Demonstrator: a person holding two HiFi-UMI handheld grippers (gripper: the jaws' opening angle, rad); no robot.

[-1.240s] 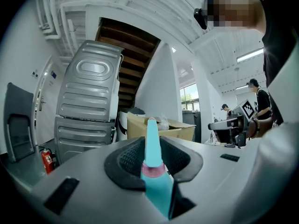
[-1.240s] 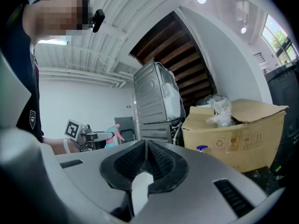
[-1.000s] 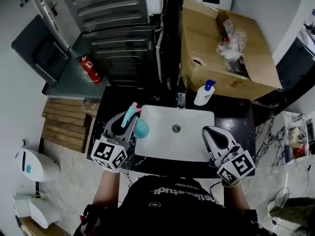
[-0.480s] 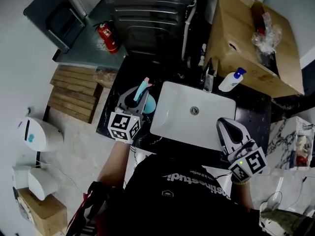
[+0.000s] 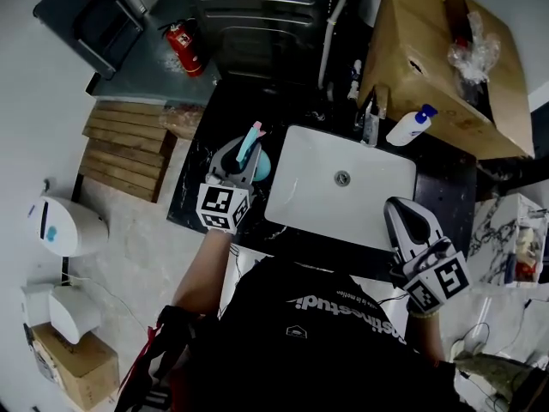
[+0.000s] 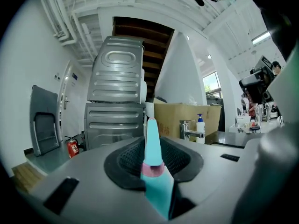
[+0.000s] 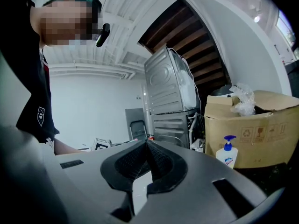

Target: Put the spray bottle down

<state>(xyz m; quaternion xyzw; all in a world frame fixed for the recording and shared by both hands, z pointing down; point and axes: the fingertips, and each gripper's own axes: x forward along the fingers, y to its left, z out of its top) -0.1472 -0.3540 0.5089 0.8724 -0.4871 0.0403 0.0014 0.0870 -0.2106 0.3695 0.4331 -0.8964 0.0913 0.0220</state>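
Observation:
The spray bottle [image 5: 250, 148] is teal with a pink ring, and its round body shows beside the jaws. My left gripper [image 5: 237, 163] is shut on it, over the black counter [image 5: 196, 187] just left of the white sink [image 5: 292, 206]. Whether the bottle's base touches the counter I cannot tell. In the left gripper view the spray bottle [image 6: 152, 149] stands up between the dark pads, nozzle pointing away. My right gripper [image 5: 403, 215] hovers at the sink's front right corner. In its own view the right gripper [image 7: 147, 144] is shut, with nothing between the pads.
A faucet [image 5: 370, 125] and a white soap dispenser [image 5: 408, 127] stand behind the sink. A large cardboard box [image 5: 429, 58] sits at the back right. Stacked grey machines [image 6: 117, 101] and a red fire extinguisher [image 5: 185, 50] are beyond the counter; wooden slats [image 5: 127, 148] lie left.
The left gripper has come down with the bottle, closer to the counter beside the sink's left edge. The right gripper drifted slightly toward the sink's front right corner.

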